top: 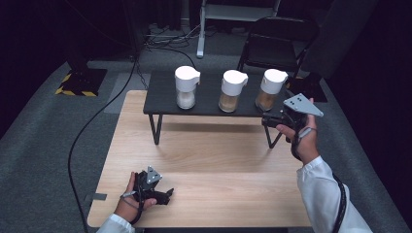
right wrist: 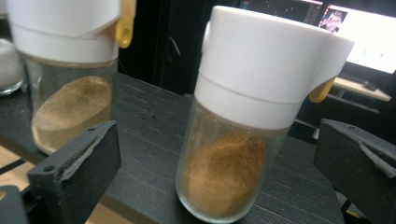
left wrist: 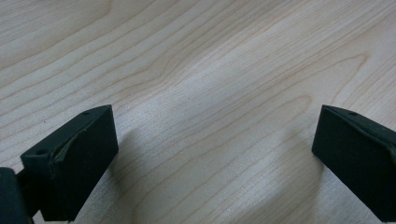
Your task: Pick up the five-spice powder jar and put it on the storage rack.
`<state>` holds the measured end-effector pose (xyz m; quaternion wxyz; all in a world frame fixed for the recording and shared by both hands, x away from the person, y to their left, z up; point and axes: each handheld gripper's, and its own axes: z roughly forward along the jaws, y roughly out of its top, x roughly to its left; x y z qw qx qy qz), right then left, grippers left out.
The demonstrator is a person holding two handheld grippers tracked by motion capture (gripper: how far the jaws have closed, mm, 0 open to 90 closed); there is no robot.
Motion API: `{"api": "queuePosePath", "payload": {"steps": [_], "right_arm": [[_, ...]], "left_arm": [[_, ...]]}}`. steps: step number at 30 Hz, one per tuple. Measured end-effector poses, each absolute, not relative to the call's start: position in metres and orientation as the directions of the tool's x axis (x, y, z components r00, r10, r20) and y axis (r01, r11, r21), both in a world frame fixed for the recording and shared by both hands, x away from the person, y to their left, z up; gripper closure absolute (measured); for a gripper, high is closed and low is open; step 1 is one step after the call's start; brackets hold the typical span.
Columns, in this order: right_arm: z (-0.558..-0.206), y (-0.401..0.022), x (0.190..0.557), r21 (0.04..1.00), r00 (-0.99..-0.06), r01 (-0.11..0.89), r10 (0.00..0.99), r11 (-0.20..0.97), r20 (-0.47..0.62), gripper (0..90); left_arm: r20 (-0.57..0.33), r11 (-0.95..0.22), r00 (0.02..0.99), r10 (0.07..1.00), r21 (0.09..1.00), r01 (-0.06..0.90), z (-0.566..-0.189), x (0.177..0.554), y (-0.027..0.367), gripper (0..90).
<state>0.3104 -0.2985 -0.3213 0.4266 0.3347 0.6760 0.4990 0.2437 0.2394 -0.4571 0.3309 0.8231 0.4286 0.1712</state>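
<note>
Right gripper (top: 270,121) raised at the right end of the black shelf (top: 165,104), fingers (right wrist: 74,172) spread wide, nothing clamped. Nearest jar (right wrist: 254,116), glass with a white lid and brown powder, upright on the shelf's right end, between the open fingers in the right gripper view but not touched. Middle jar (top: 232,91) and left jar (top: 186,87) upright on the same shelf, in a row. Left gripper (top: 163,195) low over the wooden bench (top: 214,160), near the front left edge, fingers (left wrist: 74,158) wide apart, holding nothing.
</note>
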Motion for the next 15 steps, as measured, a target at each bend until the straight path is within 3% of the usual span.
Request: {"api": "queuePosePath", "payload": {"steps": [15], "right_arm": [[-0.339, -0.31, 0.284, 0.955, -0.467, -0.001, 0.844, 0.297, -0.263, 0.3]], "left_arm": [[-0.002, -0.415, 0.574, 0.819, 0.69, 0.593, -0.457, 0.243, 0.24, 0.2]]}}
